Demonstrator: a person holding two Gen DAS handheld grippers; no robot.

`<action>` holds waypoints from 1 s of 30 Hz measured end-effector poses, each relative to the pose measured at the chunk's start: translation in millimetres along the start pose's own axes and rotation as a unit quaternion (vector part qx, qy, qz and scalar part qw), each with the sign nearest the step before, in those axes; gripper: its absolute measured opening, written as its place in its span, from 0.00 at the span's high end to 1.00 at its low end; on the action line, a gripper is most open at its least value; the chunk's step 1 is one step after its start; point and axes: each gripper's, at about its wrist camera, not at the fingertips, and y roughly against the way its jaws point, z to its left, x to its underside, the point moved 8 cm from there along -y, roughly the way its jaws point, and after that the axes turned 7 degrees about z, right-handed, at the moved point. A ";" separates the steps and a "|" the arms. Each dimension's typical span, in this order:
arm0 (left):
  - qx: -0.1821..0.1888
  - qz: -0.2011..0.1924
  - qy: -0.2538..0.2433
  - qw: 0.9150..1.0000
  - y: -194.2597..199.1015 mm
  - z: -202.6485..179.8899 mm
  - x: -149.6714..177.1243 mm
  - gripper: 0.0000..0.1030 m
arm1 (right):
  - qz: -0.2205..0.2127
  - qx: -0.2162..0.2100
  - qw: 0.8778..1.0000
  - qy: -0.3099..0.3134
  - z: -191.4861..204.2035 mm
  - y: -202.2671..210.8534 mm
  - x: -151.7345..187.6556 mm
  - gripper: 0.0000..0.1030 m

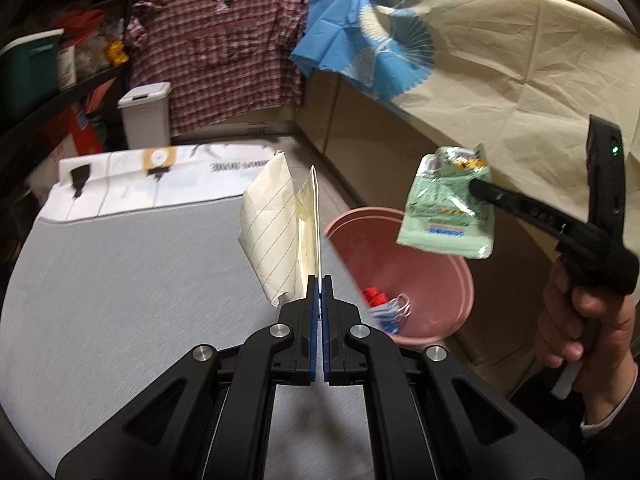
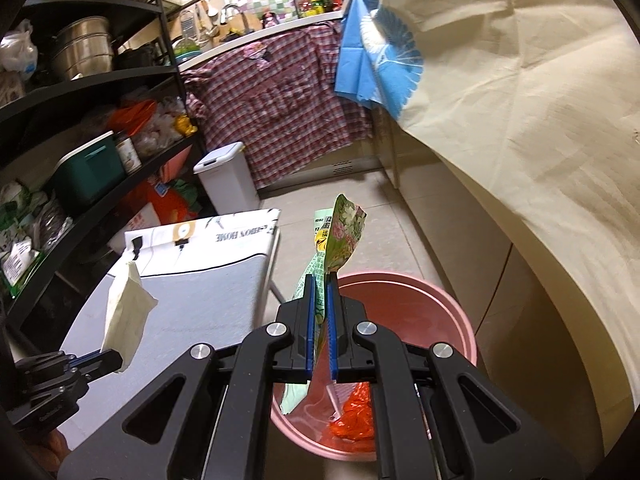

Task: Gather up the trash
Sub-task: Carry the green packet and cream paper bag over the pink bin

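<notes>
My left gripper (image 1: 320, 278) is shut on a folded sheet of lined cream paper (image 1: 276, 232) and holds it upright above the grey table (image 1: 120, 280), near its right edge. The paper also shows in the right wrist view (image 2: 128, 312). My right gripper (image 2: 320, 276) is shut on a green snack wrapper (image 2: 338, 236) and holds it over the pink bucket (image 2: 440, 304). In the left wrist view the wrapper (image 1: 448, 208) hangs above the bucket (image 1: 440, 280). The bucket holds red and blue scraps (image 1: 384, 306) and an orange wrapper (image 2: 354, 416).
The bucket stands on the tiled floor between the table and cabinets draped in cream cloth (image 2: 520, 120). A white lidded bin (image 2: 228, 176) stands behind the table. A black shelf rack (image 2: 80, 120) full of goods is at left. A white printed cloth (image 1: 160, 176) covers the table's far end.
</notes>
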 end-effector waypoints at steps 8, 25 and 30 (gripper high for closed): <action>0.032 0.002 -0.024 0.999 -27.4 -41.9 -17.9 0.99 | -0.006 0.032 0.999 -0.011 -24.5 -3.6 -6.4 0.94; 0.061 0.032 -0.042 0.997 -83.0 -77.8 -26.5 0.99 | 0.007 0.080 0.997 -0.023 -59.3 -19.5 -4.5 0.94; 0.065 0.040 -0.045 0.996 -95.0 -80.9 -23.1 0.99 | 0.013 0.088 0.996 -0.021 -63.2 -27.9 -3.5 0.94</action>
